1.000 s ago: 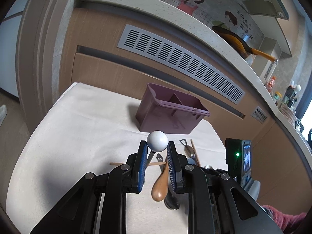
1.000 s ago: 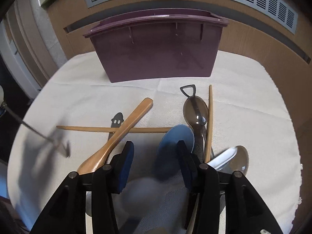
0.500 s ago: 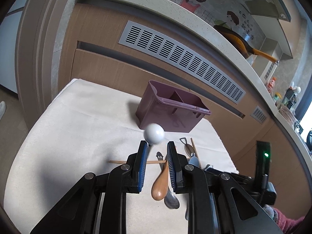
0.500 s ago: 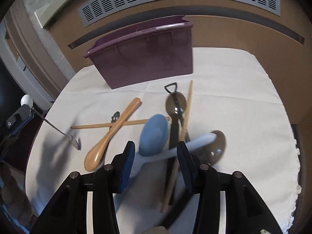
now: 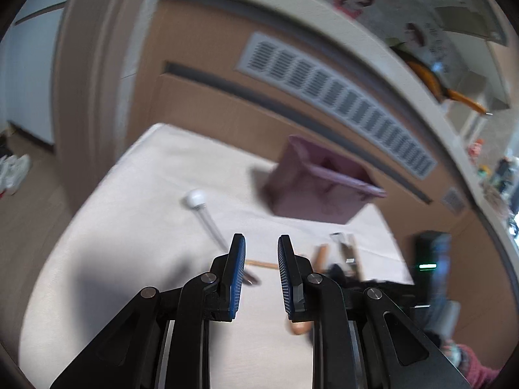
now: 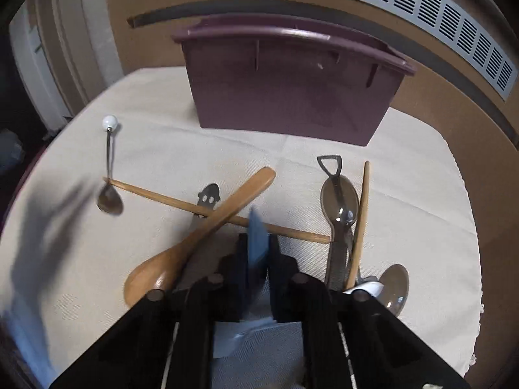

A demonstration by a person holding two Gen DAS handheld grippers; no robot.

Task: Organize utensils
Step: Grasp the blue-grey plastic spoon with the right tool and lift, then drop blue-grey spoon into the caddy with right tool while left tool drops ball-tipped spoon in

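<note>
A purple caddy point(image 6: 285, 87) point(image 5: 318, 191) stands at the back of the cloth-covered table point(image 6: 162, 142). My right gripper point(image 6: 259, 246) is shut on a blue spoon point(image 6: 258, 227), which stands on edge between its pads. Under it a wooden spoon point(image 6: 201, 230) crosses a chopstick point(image 6: 155, 194). A metal spoon with a white ball end point(image 6: 109, 149) point(image 5: 196, 198) lies on the cloth at the left. My left gripper point(image 5: 261, 243) is open beside that spoon's stem, with nothing between its fingers.
At the right lie a dark clear spoon point(image 6: 339, 201), a second chopstick point(image 6: 360, 220) and another clear spoon bowl point(image 6: 394, 285). A black handle with a face cut-out point(image 6: 209, 196) pokes out under the wooden spoon. A vented wooden wall point(image 6: 421, 9) rises behind the caddy.
The ball-ended spoon has left my left gripper and now lies on the cloth. My right gripper has closed on the blue spoon, which now stands on edge between the pads.
</note>
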